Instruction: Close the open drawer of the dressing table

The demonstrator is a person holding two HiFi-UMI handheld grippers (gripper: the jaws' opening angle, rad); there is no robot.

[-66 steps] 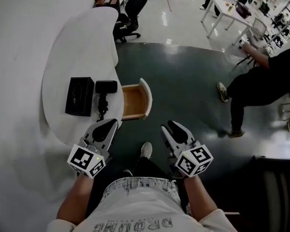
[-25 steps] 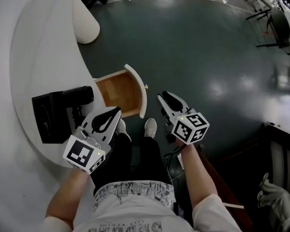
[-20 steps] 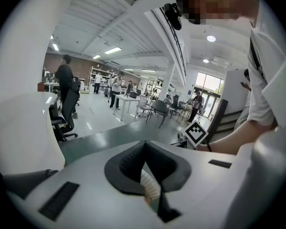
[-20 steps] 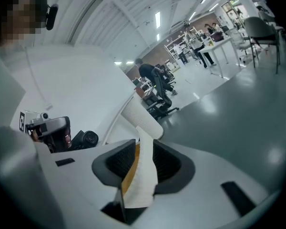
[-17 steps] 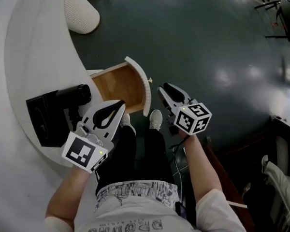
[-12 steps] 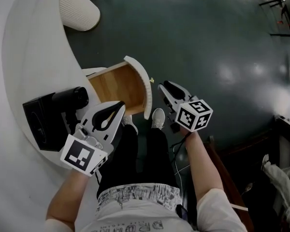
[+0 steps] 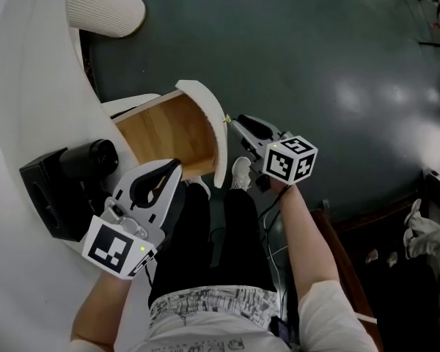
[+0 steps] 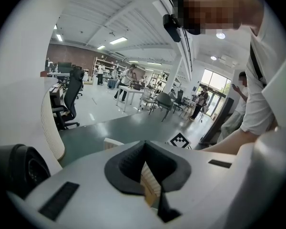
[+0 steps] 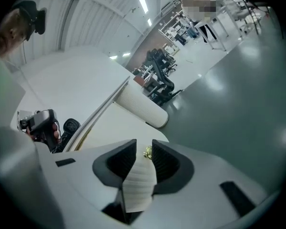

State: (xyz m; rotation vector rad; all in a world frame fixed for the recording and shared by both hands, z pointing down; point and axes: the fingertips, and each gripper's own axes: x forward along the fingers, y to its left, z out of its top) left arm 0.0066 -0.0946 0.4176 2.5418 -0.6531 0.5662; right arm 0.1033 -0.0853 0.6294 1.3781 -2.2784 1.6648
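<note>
The dressing table's drawer (image 7: 165, 130) stands pulled out, its wooden inside bare. Its white ribbed curved front (image 7: 214, 134) carries a small gold knob (image 7: 227, 119). My right gripper (image 7: 235, 122) sits just right of that front, and its jaws are closing. In the right gripper view the knob (image 9: 147, 152) and the ribbed front (image 9: 140, 182) show in the gap of the right gripper (image 9: 144, 144), untouched by the pads. My left gripper (image 7: 177, 165) hangs shut and empty near the drawer's near side. Through the left gripper (image 8: 145, 143) a strip of ribbed front shows.
A black box (image 7: 48, 193) and a black cylindrical device (image 7: 84, 160) lie on the white tabletop (image 7: 29, 72) left of the drawer. The table's ribbed end (image 7: 103, 9) is at the top. The person's legs and a shoe (image 7: 241, 173) are below the drawer. Dark furniture (image 7: 396, 270) stands at right.
Both grippers have sunk. The right one has come in close to the drawer front's knob. The drawer stays as far open as before.
</note>
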